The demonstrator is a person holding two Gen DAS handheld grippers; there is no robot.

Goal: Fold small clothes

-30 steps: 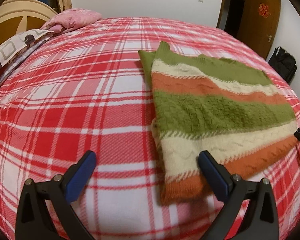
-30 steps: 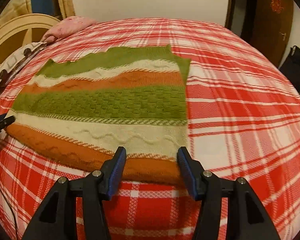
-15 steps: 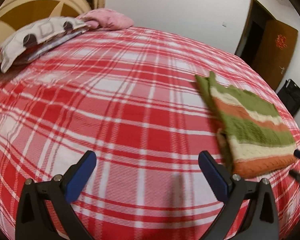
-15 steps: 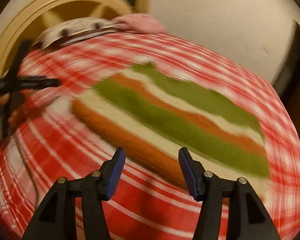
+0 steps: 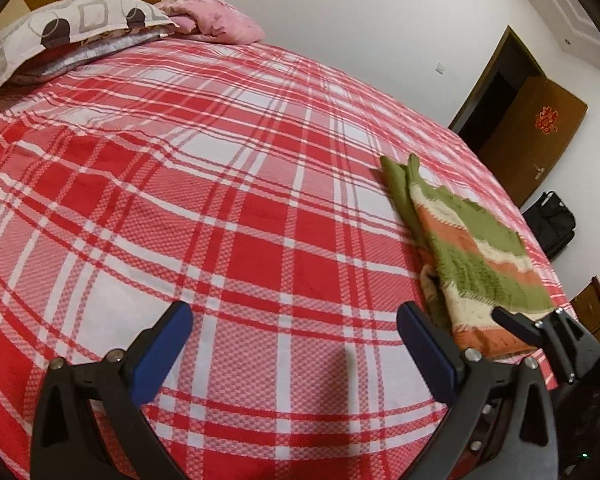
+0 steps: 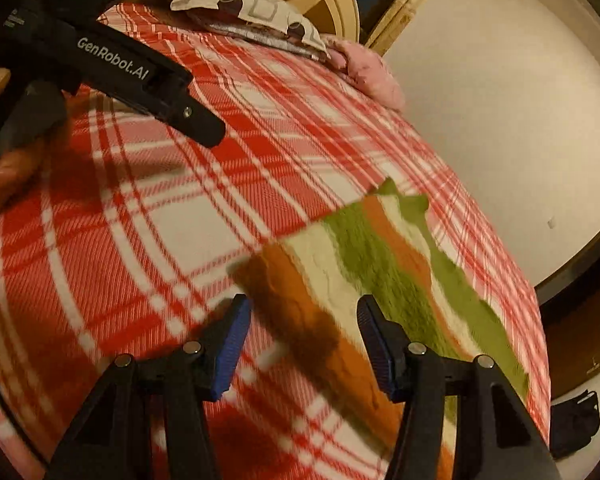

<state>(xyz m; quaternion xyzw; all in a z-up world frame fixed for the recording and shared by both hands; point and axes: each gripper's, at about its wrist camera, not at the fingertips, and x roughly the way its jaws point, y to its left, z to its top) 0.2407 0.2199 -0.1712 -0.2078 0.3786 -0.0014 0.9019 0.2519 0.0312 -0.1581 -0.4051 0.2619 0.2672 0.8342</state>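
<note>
In the left wrist view, we are now looking mostly at bare plaid bedspread point(image 5: 220, 208). A second ago the striped knit garment point(image 5: 476, 256) was filling the middle of this view, with its orange hem lying between our fingers; now it is sitting far off to the right, near that edge of the bed, folded into a narrow stack of green, cream and orange bands. Our left gripper point(image 5: 296, 344) is standing wide open over the plaid with nothing between its blue pads. The tips of the right gripper point(image 5: 540, 332) are showing at the garment's near orange end. The pillows point(image 5: 80, 28) at the headboard have come into view at upper left.

In the right wrist view, everything is blurring, so we are plainly swinging this tool. The garment point(image 6: 380, 280), which was lying square across the frame a second ago, is now running diagonally toward the lower right. Our right gripper point(image 6: 304, 344) is holding its jaws partly open above the orange hem, the pads pressing on nothing. The left gripper point(image 6: 140, 80) and the hand point(image 6: 4, 172) carrying it are appearing at upper left, well apart from the garment.

We are judging that the fold already looks made and both tools are letting the piece lie.
</note>
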